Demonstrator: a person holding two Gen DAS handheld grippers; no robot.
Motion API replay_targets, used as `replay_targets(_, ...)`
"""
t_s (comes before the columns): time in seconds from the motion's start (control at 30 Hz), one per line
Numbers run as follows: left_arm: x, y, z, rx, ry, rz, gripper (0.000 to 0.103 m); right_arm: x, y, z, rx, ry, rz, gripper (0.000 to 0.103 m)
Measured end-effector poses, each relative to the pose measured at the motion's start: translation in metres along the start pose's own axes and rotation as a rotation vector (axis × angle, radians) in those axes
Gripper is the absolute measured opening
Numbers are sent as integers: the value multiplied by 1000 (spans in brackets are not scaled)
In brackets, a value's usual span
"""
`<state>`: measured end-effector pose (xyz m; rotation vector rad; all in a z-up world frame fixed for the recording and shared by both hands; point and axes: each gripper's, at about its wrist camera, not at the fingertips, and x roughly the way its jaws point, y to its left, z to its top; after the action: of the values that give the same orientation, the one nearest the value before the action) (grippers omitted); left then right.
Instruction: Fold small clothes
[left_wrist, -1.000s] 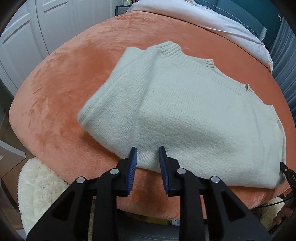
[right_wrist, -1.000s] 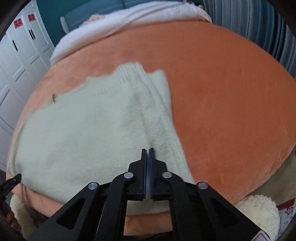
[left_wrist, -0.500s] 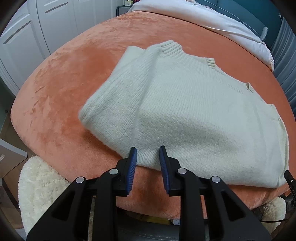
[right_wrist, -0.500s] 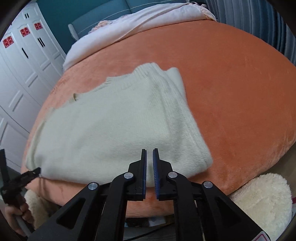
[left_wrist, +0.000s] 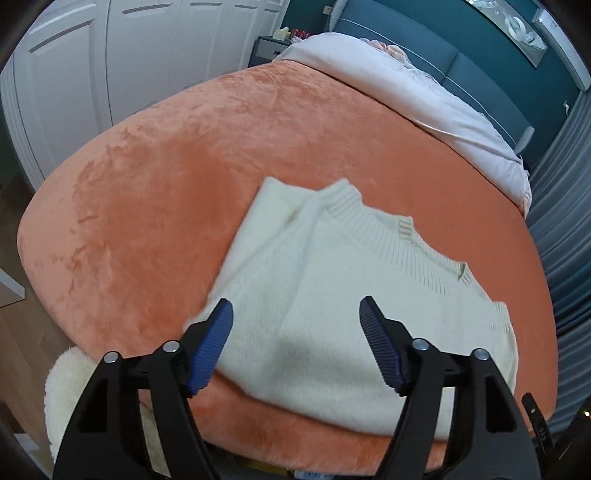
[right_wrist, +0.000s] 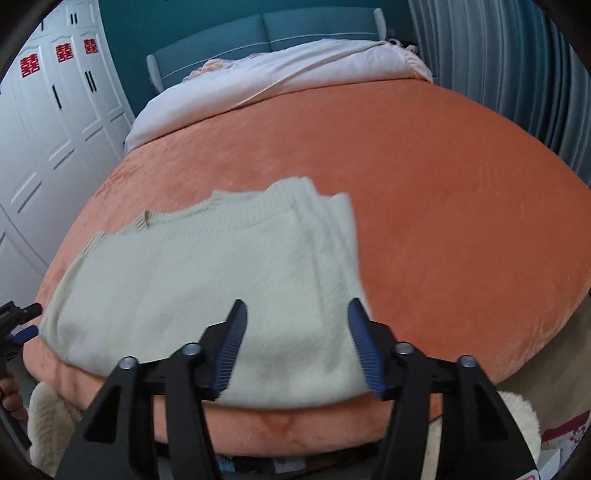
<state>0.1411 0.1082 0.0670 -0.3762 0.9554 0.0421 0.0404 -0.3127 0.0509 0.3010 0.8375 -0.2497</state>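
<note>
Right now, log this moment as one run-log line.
left gripper: opening, empty | right gripper: opening, empty | cream knit sweater: folded, flat on orange blanket, near edge

One cream sweater (left_wrist: 354, 317), one orange blanket (left_wrist: 184, 177), one pale duvet (left_wrist: 406, 85), two claws, left claw (left_wrist: 295, 343), right claw (right_wrist: 295, 339)

A cream ribbed-knit sweater (left_wrist: 332, 295) lies on an orange plush bedspread (left_wrist: 184, 184) before a teal headboard (right_wrist: 258, 33).

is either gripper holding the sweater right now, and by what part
Nothing is held. The left gripper and right gripper are opening above the cream sweater, pads clear of it.
</note>
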Motion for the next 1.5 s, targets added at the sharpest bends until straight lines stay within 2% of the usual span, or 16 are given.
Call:
replay_targets(0.1, 40, 1, 18, 6, 73, 45, 73, 32, -14, 7, 22, 84, -9, 61)
replay_targets(0.17, 61, 2, 21, 22, 115, 39, 44, 53, -17, 6, 21, 141, -20, 59)
replay_targets(0.2, 68, 0, 22, 36, 144, 25, 18, 59, -18, 4, 26, 162, 1, 50)
replay_targets(0.23, 70, -1, 24, 39, 155, 9, 9, 58, -19, 4, 32, 158, 3, 30)
replay_targets(0.27, 65, -1, 26, 34, 143, -8, 8, 52, -18, 8, 43, 130, 29, 11)
replay_targets(0.43, 32, -2, 41, 5, 43, -87, 7, -5, -15, 36, 95, -68, 169, 10)
replay_targets(0.5, 49, -2, 39, 33, 63, -12, 8, 12, -14, 33, 67, -40, 119, 11)
replay_targets(0.6, 86, 3, 21, 79, 167, 98, 11, 81, -22, 6, 31, 190, -6, 14)
replay_targets(0.77, 31, -10, 13, 125, 47, 105, 16, 28, -15, 6, 48, 29, -15, 21)
replay_targets(0.87, 10, -27, -7, 152, 23, 60, 24, -13, 12, 2, -17, -42, 68, 22)
replay_targets(0.97, 25, -46, -36, 170, 96, 32, 30, -12, 52, -25, -137, 14, 126, 22)
replay_targets(1.07, 50, -51, -65, 203, 153, 99, 30, 33, 79, -68, -235, 164, 90, 23)
replay_targets(1.1, 49, -51, -69, 214, 135, 105, 30, 37, 81, -80, -256, 131, 73, 23)
replay_targets(1.2, 37, -46, -63, 192, 150, 76, 30, 20, 91, -71, -290, 135, 55, 20)
replay_targets(1.33, 28, -30, -56, 115, 140, 80, 30, -25, 108, -53, -252, 48, 207, 20)
replay_targets(1.5, 15, -6, -54, 46, 130, 58, 30, 10, 149, -58, -275, 118, 298, 20)
